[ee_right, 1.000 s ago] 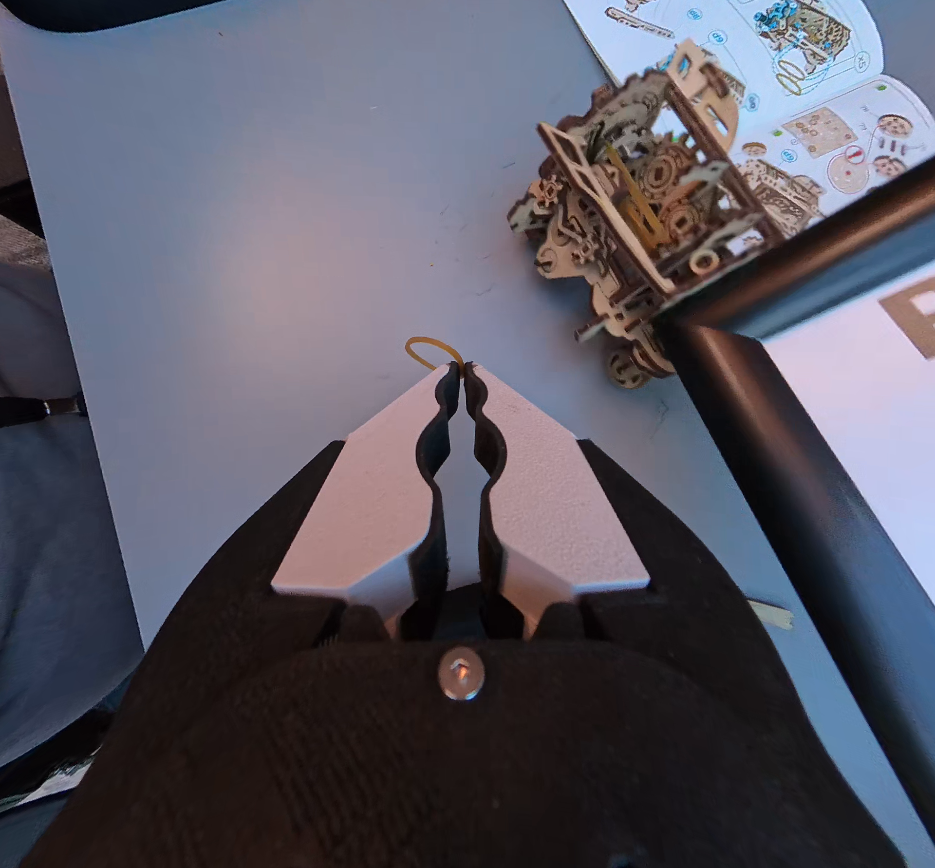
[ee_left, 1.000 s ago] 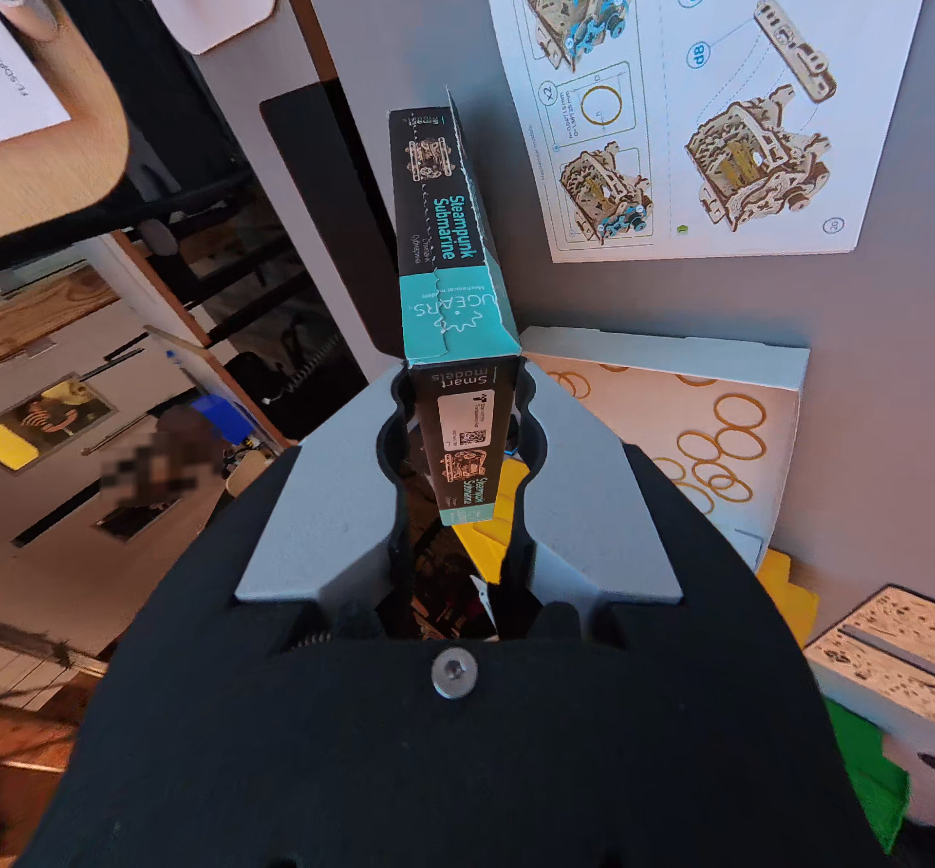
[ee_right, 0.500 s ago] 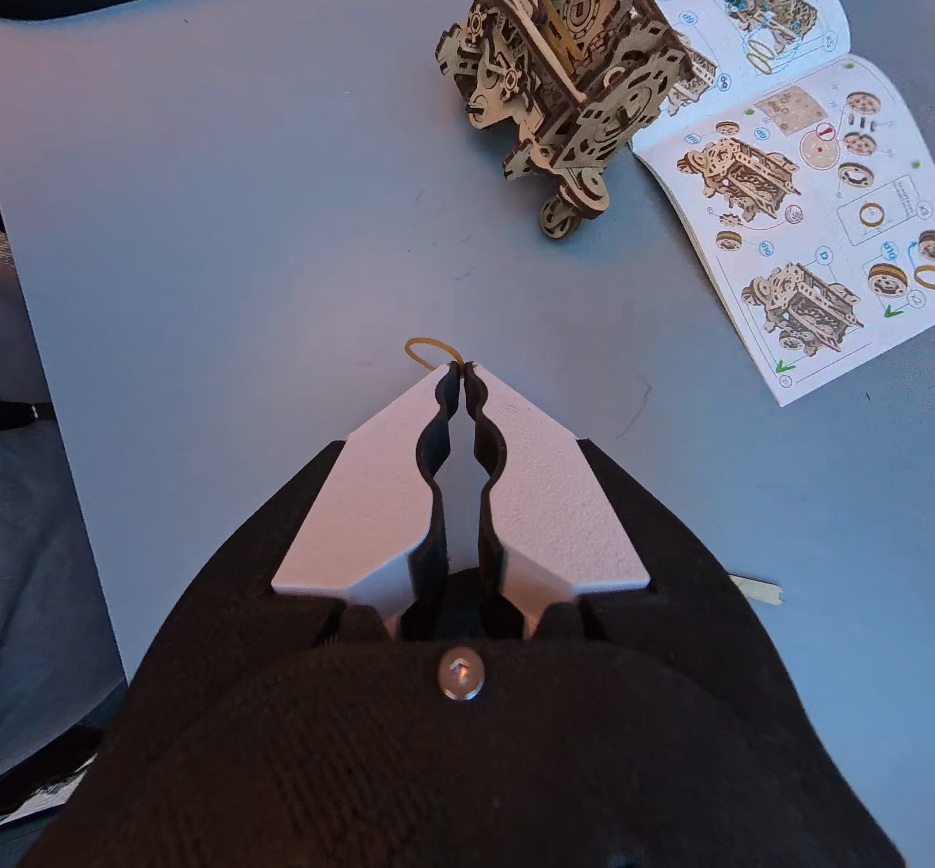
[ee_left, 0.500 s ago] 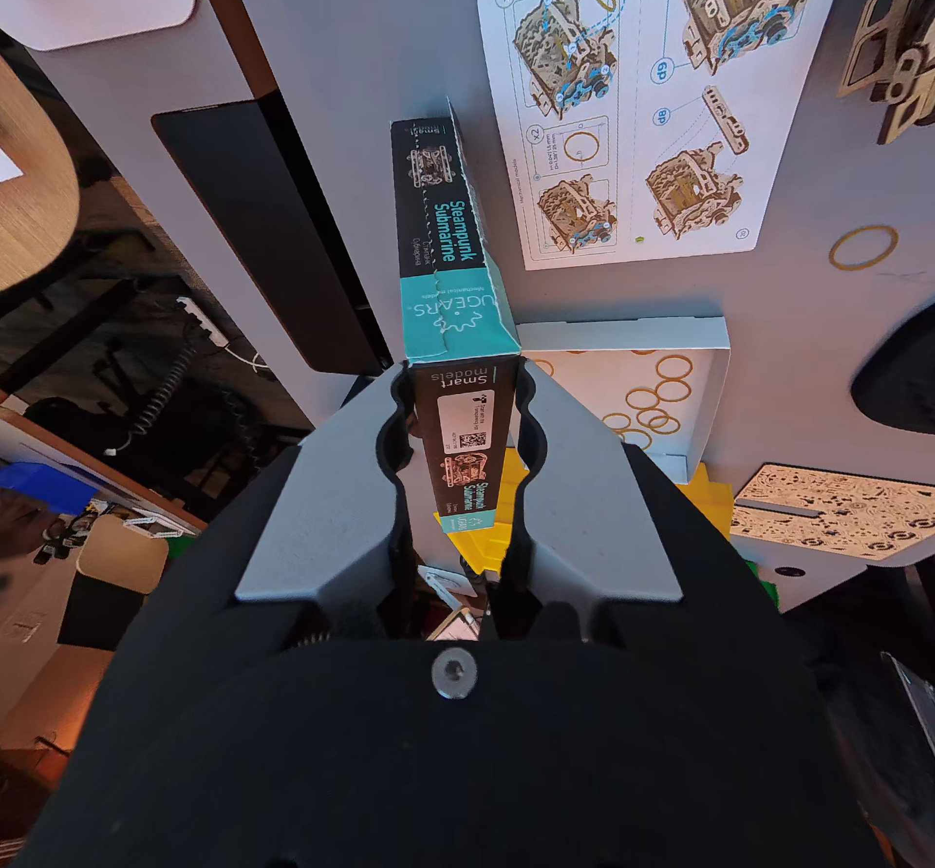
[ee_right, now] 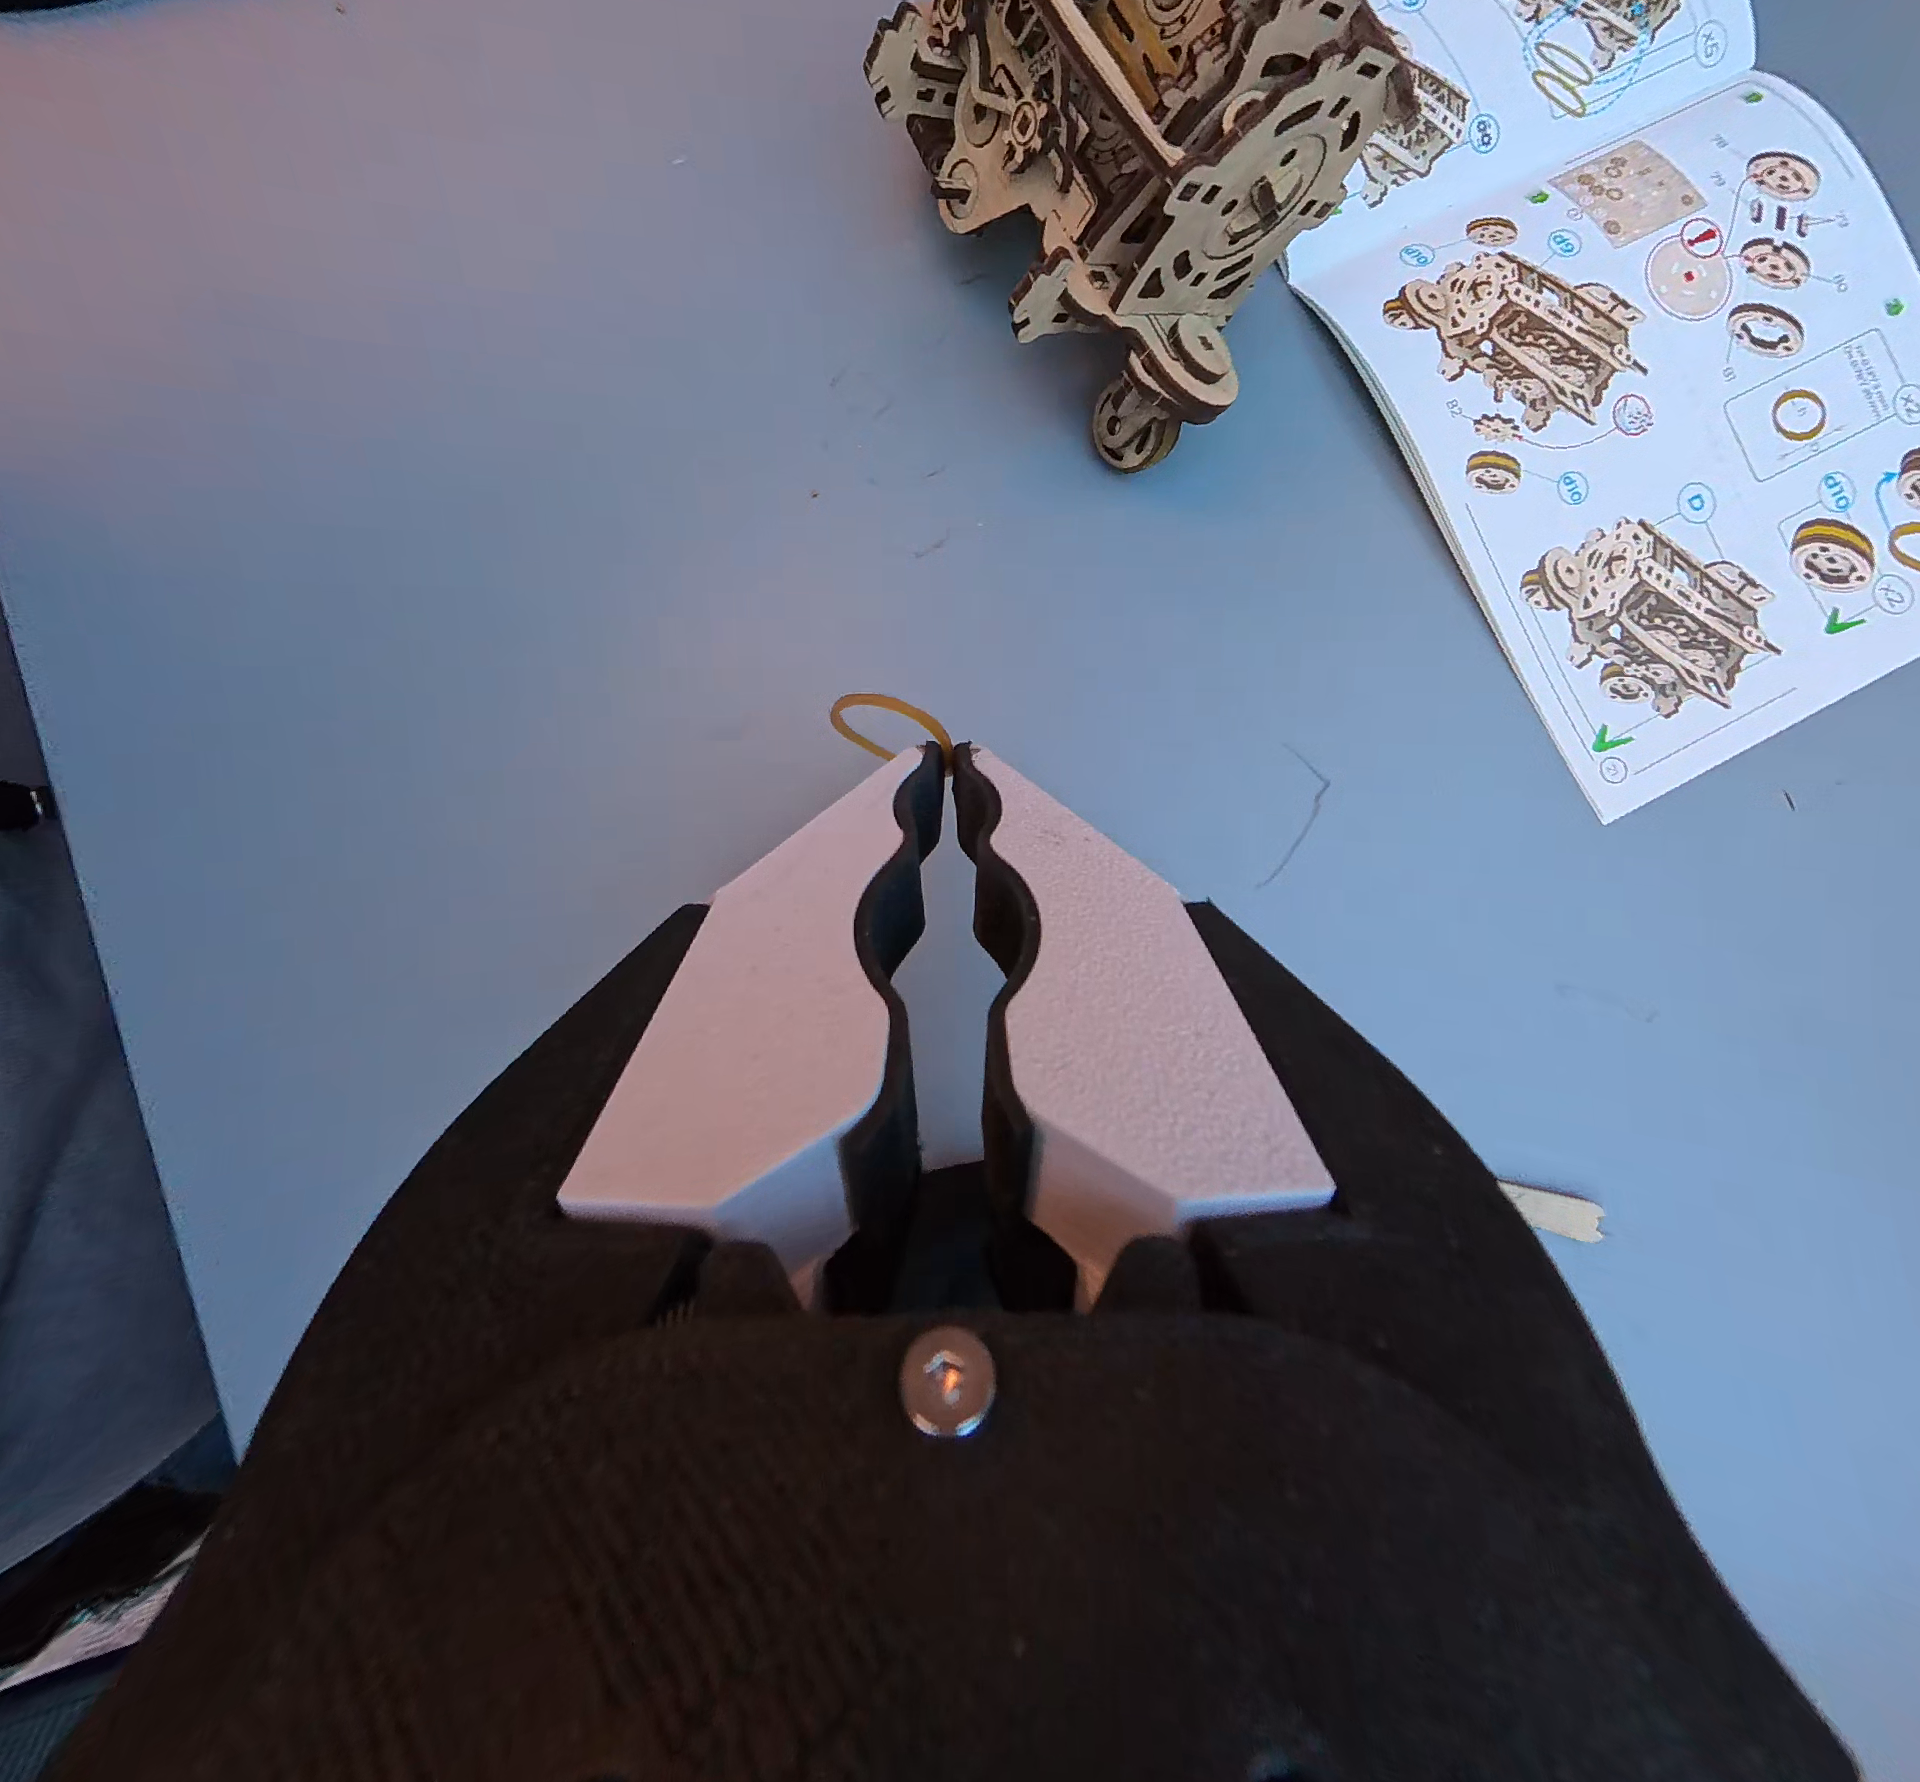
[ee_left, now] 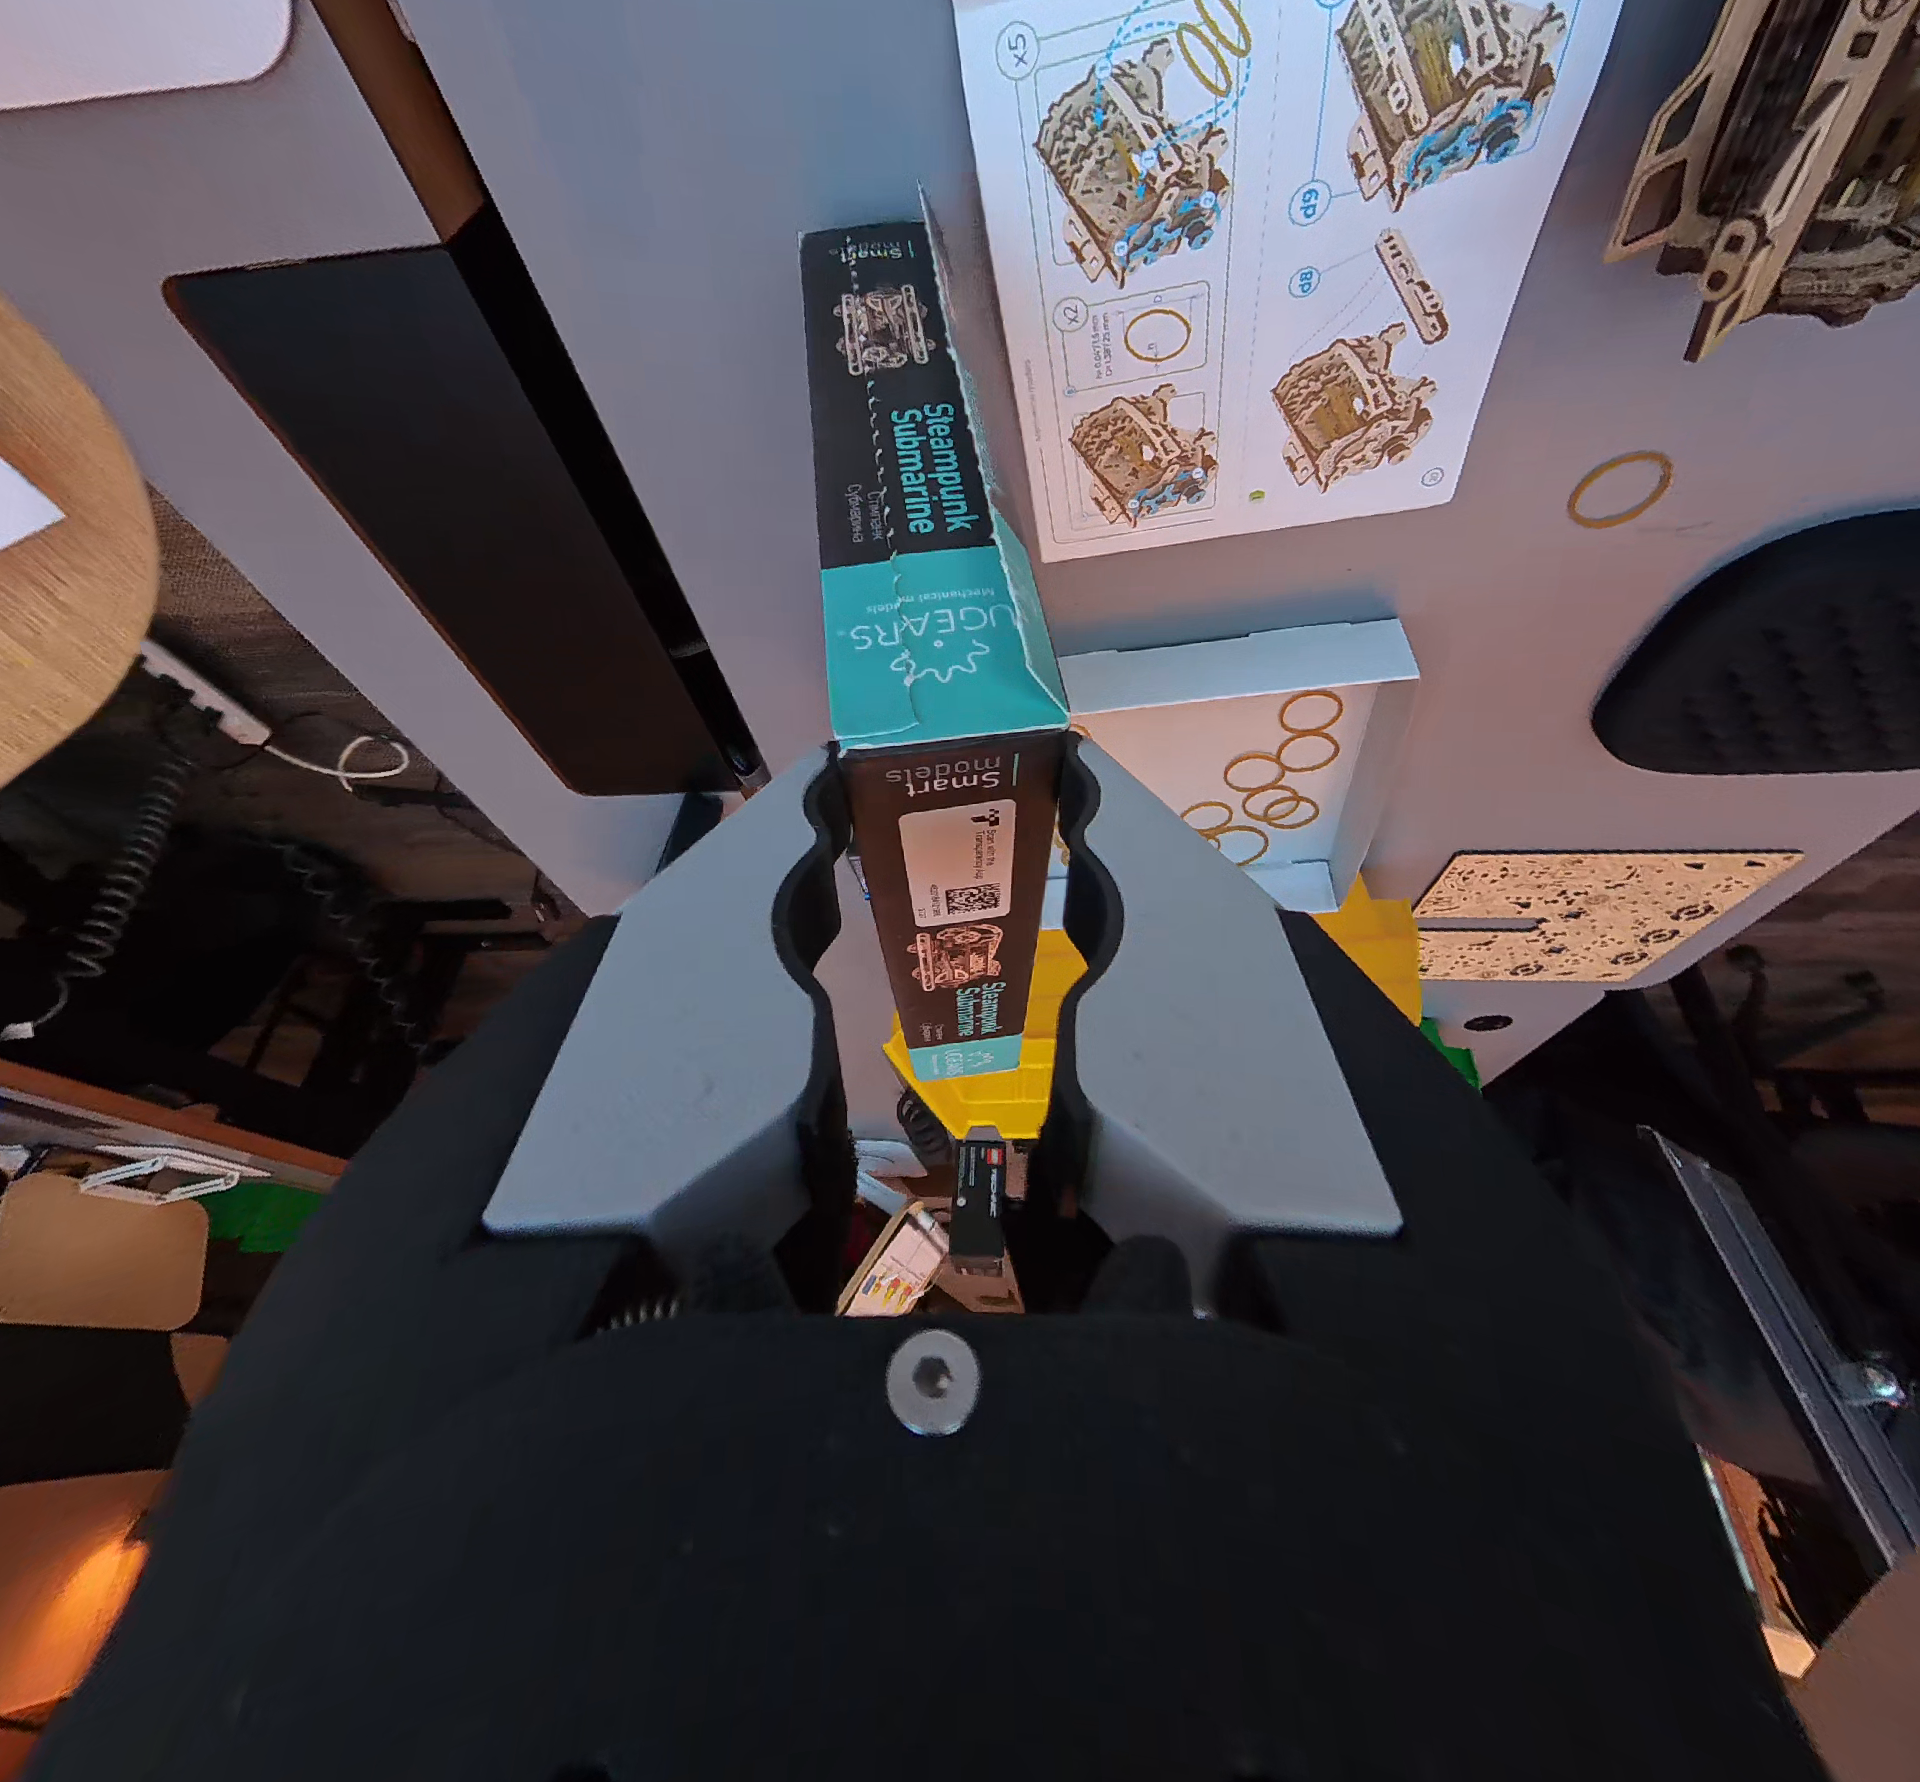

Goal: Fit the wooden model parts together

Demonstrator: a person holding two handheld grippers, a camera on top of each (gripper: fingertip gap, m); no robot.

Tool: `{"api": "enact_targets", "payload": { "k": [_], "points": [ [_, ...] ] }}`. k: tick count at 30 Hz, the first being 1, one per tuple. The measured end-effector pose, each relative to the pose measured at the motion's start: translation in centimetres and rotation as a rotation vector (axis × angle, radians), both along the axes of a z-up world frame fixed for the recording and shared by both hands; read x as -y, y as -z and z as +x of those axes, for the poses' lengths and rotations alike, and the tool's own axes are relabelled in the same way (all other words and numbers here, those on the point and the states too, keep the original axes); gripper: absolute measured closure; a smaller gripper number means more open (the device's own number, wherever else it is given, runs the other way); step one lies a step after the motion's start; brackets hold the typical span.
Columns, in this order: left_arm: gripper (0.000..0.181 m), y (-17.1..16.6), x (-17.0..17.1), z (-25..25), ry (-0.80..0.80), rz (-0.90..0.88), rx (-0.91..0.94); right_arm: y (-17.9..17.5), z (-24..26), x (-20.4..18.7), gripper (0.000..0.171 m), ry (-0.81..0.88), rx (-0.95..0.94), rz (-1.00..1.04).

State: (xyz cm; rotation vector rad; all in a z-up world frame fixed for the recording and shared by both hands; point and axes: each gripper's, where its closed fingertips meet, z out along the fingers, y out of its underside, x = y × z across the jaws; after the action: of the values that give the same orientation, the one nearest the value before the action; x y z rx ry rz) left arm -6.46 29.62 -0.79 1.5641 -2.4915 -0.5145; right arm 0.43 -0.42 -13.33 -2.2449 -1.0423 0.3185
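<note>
right gripper (ee_right: 951,753) pinches rubber band (ee_right: 883,719) at tips; wooden model (ee_right: 1132,122) now nearer in view, ahead on table (ee_right: 468,382): approach for banding likely. left gripper (ee_left: 948,776) clamps kit box (ee_left: 925,527), drawn back from instruction booklet (ee_left: 1247,226).

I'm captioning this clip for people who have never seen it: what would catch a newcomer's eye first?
The left claw clamps a tall black-and-teal box upright in mid-frame, over the grey table edge. In the right wrist view, the wooden model stands at top centre beside an open instruction booklet. The right claw pinches a small yellow rubber band at its tips.
</note>
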Motion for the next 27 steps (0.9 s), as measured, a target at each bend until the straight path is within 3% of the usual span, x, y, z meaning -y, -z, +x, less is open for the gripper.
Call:
{"api": "enact_targets", "payload": {
  "k": [9,18,27],
  "points": [
    [0.142,0.8,-1.6,3.2,0.016,-0.095,-0.027,0.1,1.0,-0.5,0.171,0.023,-0.006,-0.002],
    [0.140,1.5,-4.2,4.3,-0.009,-0.098,0.086,0.6,1.4,-0.8,0.171,0.035,-0.012,-0.019],
    [0.136,2.3,-5.8,2.5,-0.070,-0.061,0.188,0.6,1.5,-0.8,0.171,0.038,-0.016,-0.016]
  ]
}}
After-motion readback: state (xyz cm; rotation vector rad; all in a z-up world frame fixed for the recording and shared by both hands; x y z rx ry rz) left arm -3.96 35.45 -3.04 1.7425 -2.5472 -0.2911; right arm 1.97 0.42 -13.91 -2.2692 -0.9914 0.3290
